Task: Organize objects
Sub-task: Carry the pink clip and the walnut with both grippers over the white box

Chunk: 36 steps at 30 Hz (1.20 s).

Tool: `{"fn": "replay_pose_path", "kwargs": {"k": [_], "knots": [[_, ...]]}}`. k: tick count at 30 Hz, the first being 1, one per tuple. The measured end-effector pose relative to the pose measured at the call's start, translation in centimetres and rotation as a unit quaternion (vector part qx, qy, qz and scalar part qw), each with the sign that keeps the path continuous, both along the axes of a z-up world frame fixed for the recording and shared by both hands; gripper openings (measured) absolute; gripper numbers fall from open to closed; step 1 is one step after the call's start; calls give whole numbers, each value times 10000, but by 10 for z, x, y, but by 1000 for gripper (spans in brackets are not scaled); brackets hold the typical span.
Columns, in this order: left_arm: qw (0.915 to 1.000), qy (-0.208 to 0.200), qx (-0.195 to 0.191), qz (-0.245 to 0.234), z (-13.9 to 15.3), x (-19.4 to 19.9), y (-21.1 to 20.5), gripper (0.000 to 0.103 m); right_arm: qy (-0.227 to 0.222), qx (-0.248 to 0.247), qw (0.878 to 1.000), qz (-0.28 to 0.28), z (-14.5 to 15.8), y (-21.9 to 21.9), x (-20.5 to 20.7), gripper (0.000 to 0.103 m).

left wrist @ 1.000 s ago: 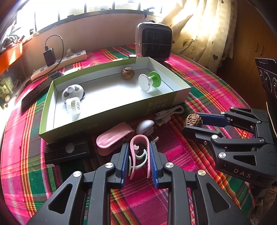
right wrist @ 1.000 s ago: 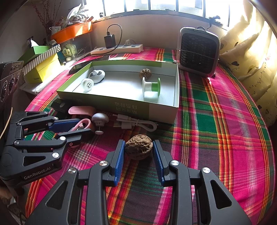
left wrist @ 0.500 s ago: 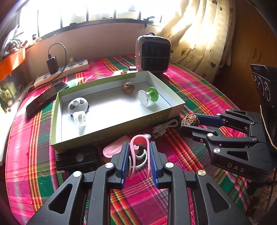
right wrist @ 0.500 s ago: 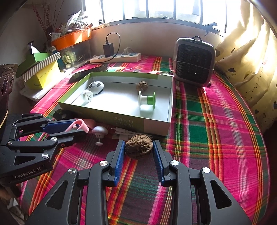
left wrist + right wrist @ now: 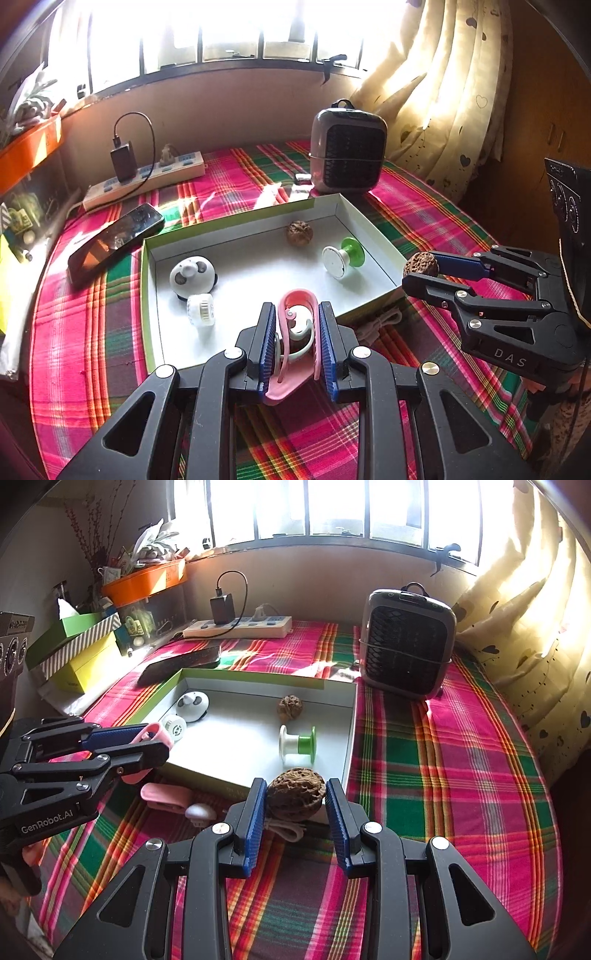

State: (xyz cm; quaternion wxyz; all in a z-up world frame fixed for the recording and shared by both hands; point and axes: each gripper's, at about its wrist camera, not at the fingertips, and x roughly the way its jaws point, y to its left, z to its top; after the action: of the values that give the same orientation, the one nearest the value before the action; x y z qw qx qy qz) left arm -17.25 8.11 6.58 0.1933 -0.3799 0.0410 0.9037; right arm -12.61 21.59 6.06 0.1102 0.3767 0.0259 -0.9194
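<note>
My left gripper (image 5: 295,314) is shut on a pink clip (image 5: 297,295) with a pale green hook inside, held above the near edge of the green-rimmed white box (image 5: 147,295). My right gripper (image 5: 295,794) is shut on a brown wrinkled walnut (image 5: 295,794), raised over the box's near right corner (image 5: 352,731). In the left wrist view the right gripper (image 5: 421,271) shows at the right with the walnut (image 5: 421,263). In the right wrist view the left gripper (image 5: 162,738) with the clip (image 5: 159,734) shows at the left. Inside the box lie a second walnut (image 5: 299,232), a green-and-white spool (image 5: 343,256), a panda toy (image 5: 192,275) and a small white cap (image 5: 201,308).
On the plaid cloth in front of the box lie a pink case (image 5: 166,797), a small white mushroom-shaped item (image 5: 201,812) and a white cable (image 5: 286,829). A grey heater (image 5: 406,642) stands behind the box, with a phone (image 5: 114,240) and power strip (image 5: 147,177) to the left.
Both grippers have risen off the cloth with their loads and moved towards the box; the clip and walnut now hang over its near edge.
</note>
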Motion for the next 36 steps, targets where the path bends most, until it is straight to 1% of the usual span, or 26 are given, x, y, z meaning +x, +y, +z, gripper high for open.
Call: {"fn": "replay_pose_path", "kwargs": {"k": [5,9,17,21,31,36], "knots": [[10000,-37,1,67,-1,-18,-2,21,53,15,10000,-37,6,1,-22,34],[9998,-110,46,136,-4,-34,-6,21,-7,47,10000,-65,6,2,-45,34],[9994,-275,10,209,-14,-62,-6,21,-227,128,9996,-78,-4,2,-85,34],[9991,-363,31,210,-19,-75,-5,21,-326,263,9991,-115,-10,-2,-100,34],[9985,-481,-87,236,-30,-96,-2,21,-505,404,9978,-133,-23,-5,-119,34],[9982,-535,-96,257,-35,-102,-2,21,-466,517,9975,-127,-26,-7,-122,34]]}}
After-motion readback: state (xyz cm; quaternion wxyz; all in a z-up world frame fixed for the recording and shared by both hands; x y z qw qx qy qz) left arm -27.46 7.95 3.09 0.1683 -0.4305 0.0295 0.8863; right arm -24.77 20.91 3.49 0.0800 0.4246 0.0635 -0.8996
